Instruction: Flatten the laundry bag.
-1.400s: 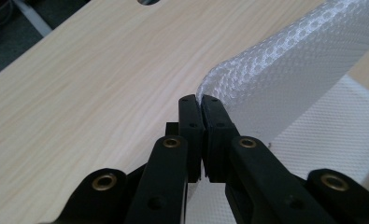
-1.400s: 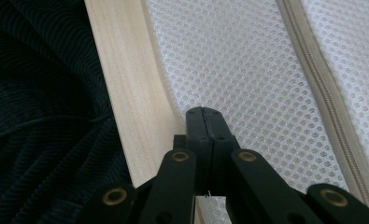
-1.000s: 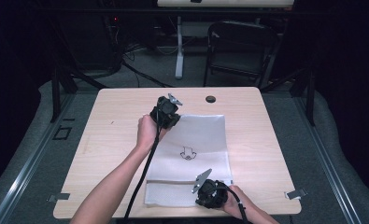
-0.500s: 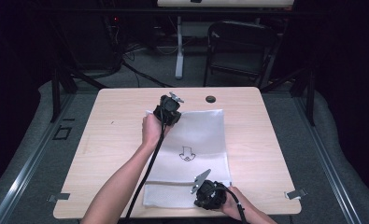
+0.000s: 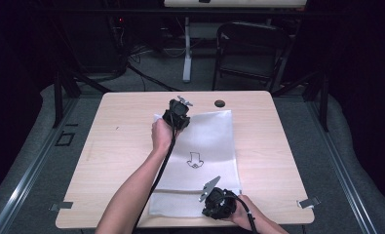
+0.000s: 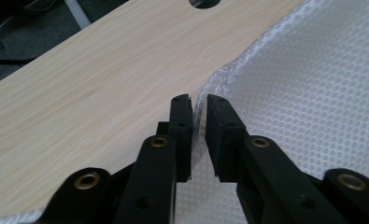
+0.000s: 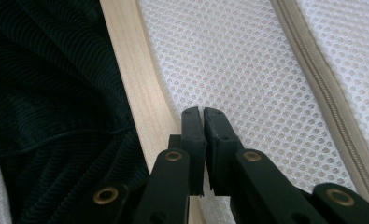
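A white mesh bag (image 5: pixel 207 139) lies flat on the wooden table (image 5: pixel 122 141), with a black arrow mark (image 5: pixel 195 160) and a beige zipper (image 7: pixel 313 79) near its front end. My left gripper (image 5: pixel 178 119) is at the bag's far left corner. Its jaws (image 6: pixel 199 105) have just been opening, and the raised mesh edge (image 6: pixel 313 84) stands in the narrow gap between them. My right gripper (image 5: pixel 205 210) is at the bag's near edge, and its jaws (image 7: pixel 202 114) are shut on the mesh (image 7: pixel 238 60) beside the table's front edge.
A round cable hole (image 5: pixel 220 103) sits in the table just beyond the bag's far edge. A dark folding chair (image 5: pixel 248 48) and cables stand on the floor behind. Dark clothing (image 7: pixel 46 116) lies close to the table's front edge.
The left hand has shifted slightly toward the far side and sunk, bringing the bag's far corner down. The right hand has kept still.
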Action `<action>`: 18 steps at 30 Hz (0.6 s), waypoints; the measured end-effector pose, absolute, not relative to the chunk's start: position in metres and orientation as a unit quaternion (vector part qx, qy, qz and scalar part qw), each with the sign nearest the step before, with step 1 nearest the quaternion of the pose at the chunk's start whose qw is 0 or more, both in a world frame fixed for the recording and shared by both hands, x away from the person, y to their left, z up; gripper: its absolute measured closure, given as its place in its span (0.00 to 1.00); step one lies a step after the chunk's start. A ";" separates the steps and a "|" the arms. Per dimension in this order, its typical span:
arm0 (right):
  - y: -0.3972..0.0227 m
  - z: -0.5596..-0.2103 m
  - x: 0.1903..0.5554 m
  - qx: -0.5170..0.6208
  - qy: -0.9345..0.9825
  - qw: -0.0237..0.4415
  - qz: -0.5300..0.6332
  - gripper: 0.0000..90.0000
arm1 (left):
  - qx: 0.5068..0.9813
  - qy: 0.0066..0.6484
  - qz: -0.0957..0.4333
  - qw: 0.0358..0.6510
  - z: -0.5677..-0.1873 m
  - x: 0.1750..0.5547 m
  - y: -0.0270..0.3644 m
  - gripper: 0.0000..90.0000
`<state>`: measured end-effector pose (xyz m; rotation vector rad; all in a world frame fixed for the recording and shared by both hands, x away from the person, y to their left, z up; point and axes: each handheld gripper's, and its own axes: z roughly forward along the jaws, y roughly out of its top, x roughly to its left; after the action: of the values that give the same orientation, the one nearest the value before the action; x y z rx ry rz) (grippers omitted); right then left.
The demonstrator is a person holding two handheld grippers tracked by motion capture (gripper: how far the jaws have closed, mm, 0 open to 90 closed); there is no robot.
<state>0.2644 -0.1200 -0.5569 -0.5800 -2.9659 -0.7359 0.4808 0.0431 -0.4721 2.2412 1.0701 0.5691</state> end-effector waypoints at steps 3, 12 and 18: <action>-0.120 -0.556 0.264 -0.189 -0.950 0.017 -0.247 0.90 | 0.838 0.406 0.209 0.298 -0.471 0.483 0.045 0.68; -0.142 -0.532 0.277 -0.222 -0.936 -0.004 -0.272 0.41 | 0.844 0.390 0.178 0.324 -0.462 0.467 0.056 0.23; -0.169 -0.517 0.288 -0.257 -0.920 -0.017 -0.295 0.16 | 0.850 0.369 0.162 0.338 -0.459 0.445 0.064 0.16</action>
<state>0.2879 -0.1693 -0.5173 -0.8155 -2.9230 -0.9360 0.4445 0.0639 -0.4587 2.2156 0.9615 0.4209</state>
